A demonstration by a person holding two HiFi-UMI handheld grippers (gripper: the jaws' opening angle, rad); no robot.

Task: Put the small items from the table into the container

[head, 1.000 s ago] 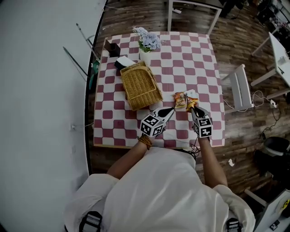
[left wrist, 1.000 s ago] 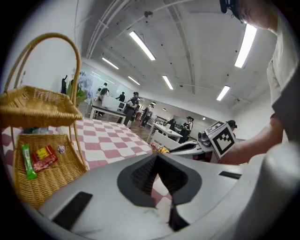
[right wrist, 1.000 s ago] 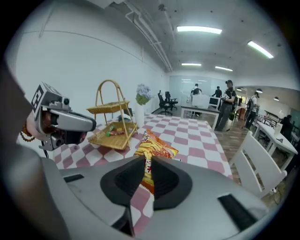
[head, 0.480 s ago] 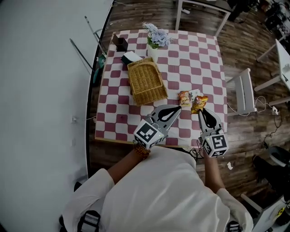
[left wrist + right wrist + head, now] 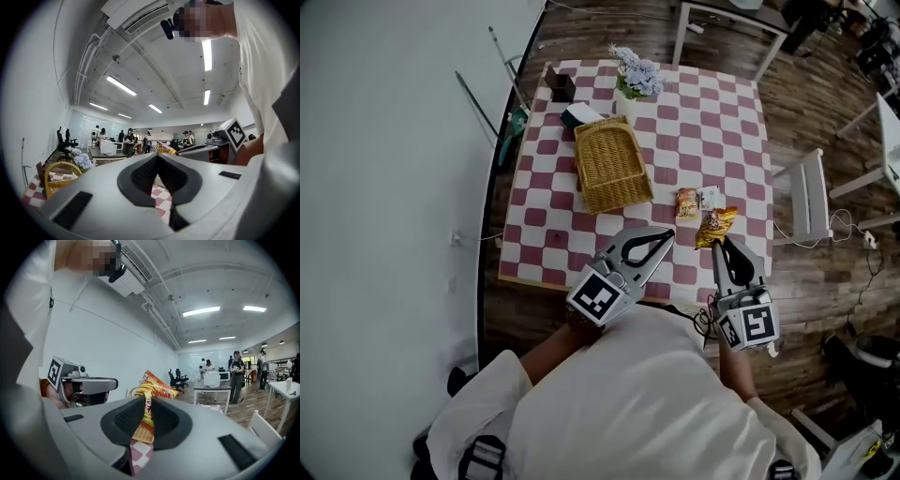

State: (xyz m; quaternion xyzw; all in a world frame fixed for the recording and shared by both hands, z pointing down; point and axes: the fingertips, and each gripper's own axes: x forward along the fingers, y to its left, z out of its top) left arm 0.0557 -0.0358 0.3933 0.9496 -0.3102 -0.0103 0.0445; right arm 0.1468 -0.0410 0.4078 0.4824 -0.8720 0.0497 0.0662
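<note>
An orange and yellow snack packet (image 5: pixel 717 223) hangs above the table's near right part, with my right gripper (image 5: pixel 719 242) shut on its lower edge. The right gripper view shows the packet (image 5: pixel 153 389) pinched between the dark pads (image 5: pixel 125 416) and sticking up past them. My left gripper (image 5: pixel 668 234) is shut with nothing in it, raised beside the right one; its tips (image 5: pixel 157 155) meet. The wicker basket (image 5: pixel 614 164) lies on the table's left half, also seen low left as the basket (image 5: pixel 57 175). Two more small packets, one orange (image 5: pixel 686 202) and one white (image 5: pixel 708 197), lie on the cloth.
The table has a red and white checked cloth (image 5: pixel 712 122). At its far edge stand a vase of pale blue flowers (image 5: pixel 637 75), a black box (image 5: pixel 562 86) and a white item (image 5: pixel 579 114). A white chair (image 5: pixel 802 192) is at the table's right.
Both grippers have risen from the table towards the person. The right one lifted the orange and yellow packet off the cloth, away from the other two packets.
</note>
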